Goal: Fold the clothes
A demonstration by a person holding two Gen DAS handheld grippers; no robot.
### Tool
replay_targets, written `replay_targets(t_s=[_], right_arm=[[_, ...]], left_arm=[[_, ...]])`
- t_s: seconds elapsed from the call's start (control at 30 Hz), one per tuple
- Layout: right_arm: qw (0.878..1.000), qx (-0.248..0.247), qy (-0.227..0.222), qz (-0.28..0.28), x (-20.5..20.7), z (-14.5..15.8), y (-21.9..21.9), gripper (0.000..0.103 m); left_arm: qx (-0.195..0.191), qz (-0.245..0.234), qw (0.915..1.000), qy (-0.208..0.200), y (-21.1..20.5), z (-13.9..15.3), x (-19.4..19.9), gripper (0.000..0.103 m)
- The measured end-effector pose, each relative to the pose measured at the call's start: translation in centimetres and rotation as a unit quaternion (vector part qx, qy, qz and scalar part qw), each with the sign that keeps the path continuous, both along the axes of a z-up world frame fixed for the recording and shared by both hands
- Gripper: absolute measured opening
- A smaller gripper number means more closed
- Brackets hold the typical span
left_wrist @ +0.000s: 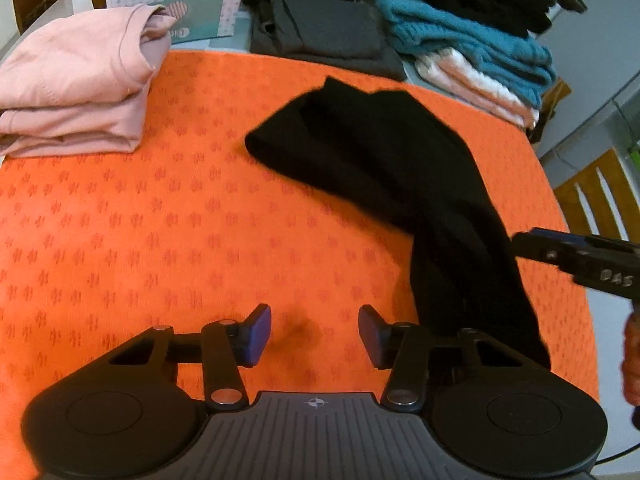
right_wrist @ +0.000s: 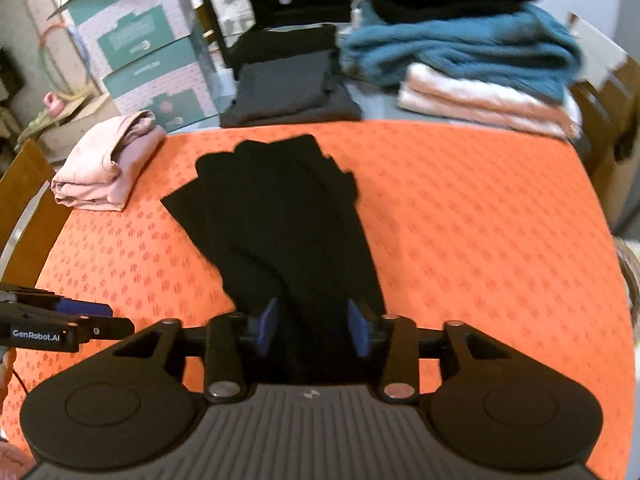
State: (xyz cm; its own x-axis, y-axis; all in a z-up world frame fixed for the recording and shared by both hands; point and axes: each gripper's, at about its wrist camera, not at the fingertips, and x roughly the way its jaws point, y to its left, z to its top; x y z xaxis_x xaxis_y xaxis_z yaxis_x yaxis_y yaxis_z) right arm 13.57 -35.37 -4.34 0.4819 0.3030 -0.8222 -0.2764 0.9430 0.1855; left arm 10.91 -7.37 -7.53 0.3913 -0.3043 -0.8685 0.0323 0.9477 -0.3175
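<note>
A long black garment point(right_wrist: 288, 220) lies crumpled on the orange tablecloth point(right_wrist: 480, 220), running from mid-table toward me. In the right wrist view my right gripper point(right_wrist: 314, 324) is open, its blue pads point(right_wrist: 270, 320) standing on either side of the garment's near end. The left wrist view shows the same garment point(left_wrist: 400, 168) at the right, with my left gripper point(left_wrist: 314, 334) open over bare orange cloth point(left_wrist: 160, 220) to the left of it, nothing between its pads. My right gripper point(left_wrist: 524, 246) reaches in from the right edge and touches the garment. My left gripper point(right_wrist: 116, 322) appears low at the left.
A folded pink garment point(left_wrist: 76, 80) sits at the far left of the cloth. Behind the cloth lie a folded dark grey stack point(left_wrist: 320, 36) and a pile of teal, white and black knitwear point(left_wrist: 460, 36). Boxes point(right_wrist: 140, 40) stand at the back left. A wooden chair point(left_wrist: 596, 196) is at the right.
</note>
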Motion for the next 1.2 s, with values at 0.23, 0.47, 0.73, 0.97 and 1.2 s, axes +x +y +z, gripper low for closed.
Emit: replay_targets(t_s=[0.23, 0.47, 0.73, 0.97, 1.2], right_arm=[[0.999, -0.016, 0.015, 0.047, 4.0, -1.7, 2.4, 0.006], [0.999, -0.036, -0.008, -0.020, 5.1, -1.0, -0.9, 0.005], [0.995, -0.001, 0.011, -0.099, 4.4, -1.2, -7.1, 0.010], [0.990, 0.059, 0.007, -0.132, 4.8, -1.3, -10.0, 0.034], [0.990, 0.072, 0.038, -0.115, 8.7, -4.2, -9.5, 0.055]], left_arm=[[-0.024, 0.017, 0.9996, -0.002, 0.0, -0.6, 3.7, 0.052], [-0.035, 0.020, 0.9992, -0.004, -0.4, -1.0, 6.7, 0.051], [-0.013, -0.017, 0.9989, -0.042, -2.1, 0.4, 8.7, 0.053], [-0.015, -0.026, 0.9985, -0.045, -2.7, 0.6, 11.5, 0.056], [-0.021, -0.027, 0.9991, -0.027, -3.3, 0.3, 11.7, 0.057]])
